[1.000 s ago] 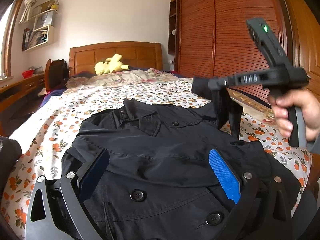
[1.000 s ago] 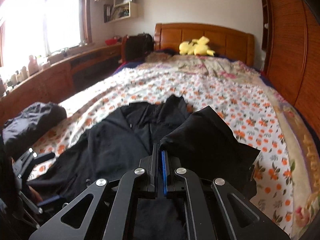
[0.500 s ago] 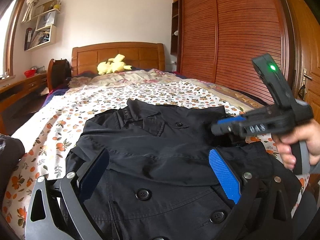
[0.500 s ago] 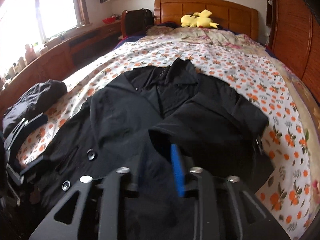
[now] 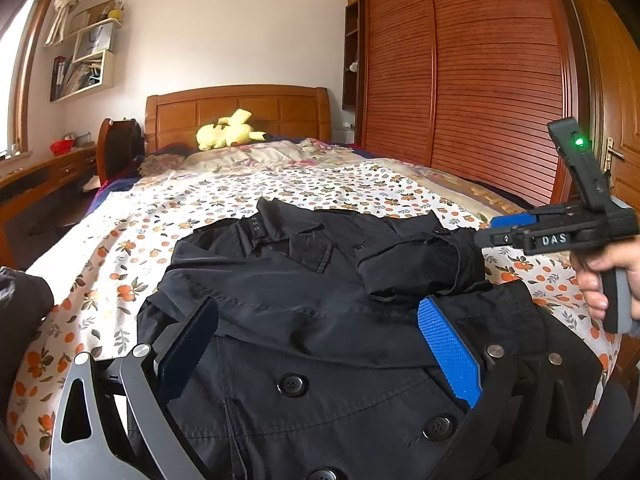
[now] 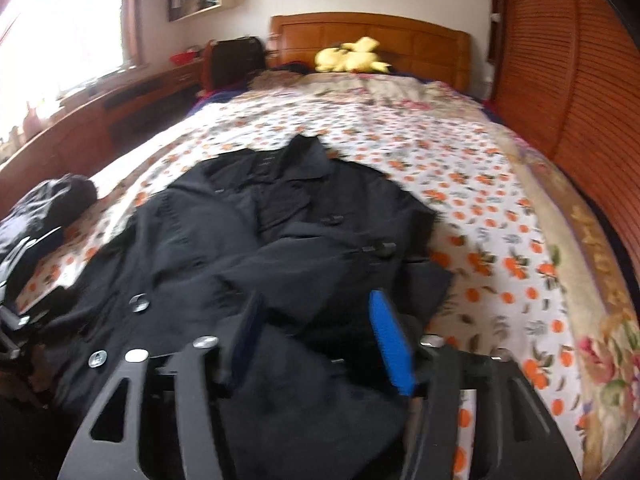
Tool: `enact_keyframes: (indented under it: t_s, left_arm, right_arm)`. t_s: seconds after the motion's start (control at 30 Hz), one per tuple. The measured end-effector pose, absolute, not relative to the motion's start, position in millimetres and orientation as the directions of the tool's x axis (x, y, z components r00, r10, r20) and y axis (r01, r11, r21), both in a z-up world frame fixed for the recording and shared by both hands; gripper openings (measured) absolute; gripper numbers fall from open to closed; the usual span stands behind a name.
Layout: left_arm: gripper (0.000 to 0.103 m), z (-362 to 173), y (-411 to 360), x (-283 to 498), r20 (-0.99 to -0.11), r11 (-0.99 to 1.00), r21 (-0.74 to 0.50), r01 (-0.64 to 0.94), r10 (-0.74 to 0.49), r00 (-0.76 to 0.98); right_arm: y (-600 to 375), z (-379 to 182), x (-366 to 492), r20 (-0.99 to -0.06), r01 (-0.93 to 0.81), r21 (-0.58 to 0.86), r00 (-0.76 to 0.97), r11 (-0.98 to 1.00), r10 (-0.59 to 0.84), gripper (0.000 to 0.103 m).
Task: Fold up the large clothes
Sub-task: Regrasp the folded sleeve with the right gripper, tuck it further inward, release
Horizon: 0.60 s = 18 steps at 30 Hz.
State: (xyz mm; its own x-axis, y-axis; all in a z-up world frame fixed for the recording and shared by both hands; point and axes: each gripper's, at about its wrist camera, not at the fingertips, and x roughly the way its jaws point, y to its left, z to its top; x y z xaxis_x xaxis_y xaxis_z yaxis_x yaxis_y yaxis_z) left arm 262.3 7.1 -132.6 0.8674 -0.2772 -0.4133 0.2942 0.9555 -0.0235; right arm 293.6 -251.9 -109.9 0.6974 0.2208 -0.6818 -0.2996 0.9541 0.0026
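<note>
A black buttoned coat [image 5: 304, 312] lies face up on the flowered bedspread [image 5: 224, 196], collar toward the headboard. Its right sleeve [image 5: 420, 264] lies folded across the chest. My left gripper [image 5: 316, 344] is open and empty, low over the coat's front near the buttons. My right gripper [image 6: 316, 332] is open and empty just above the coat [image 6: 280, 232]. In the left wrist view the right gripper [image 5: 486, 230] hovers at the coat's right edge, apart from the sleeve.
A yellow plush toy [image 5: 228, 134] lies by the wooden headboard [image 5: 240, 110]. A dark garment pile [image 6: 44, 208] sits at the bed's left edge. A slatted wardrobe [image 5: 472, 80] stands on the right, a desk [image 6: 120, 104] under the window on the left.
My right gripper lowered the sleeve onto the coat's chest, opened and let it go, then drew back to the right. My left gripper has stayed in place.
</note>
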Motion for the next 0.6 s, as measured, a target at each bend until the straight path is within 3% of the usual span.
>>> enact_keyframes:
  t_s: [0.3, 0.6]
  left_arm:
    - [0.101, -131, 21, 253, -0.407, 0.962, -0.019, 0.272, -0.256, 0.877]
    - [0.101, -130, 42, 244, -0.407, 0.972, -0.019, 0.236, -0.223, 0.886]
  right_arm:
    - [-300, -145, 336, -0.739, -0.113, 0.101, 0.656, 0.988, 0.150, 0.067]
    - [-302, -167, 356, -0.768, -0.056, 0.185, 0.614, 0.981, 0.179, 0.067]
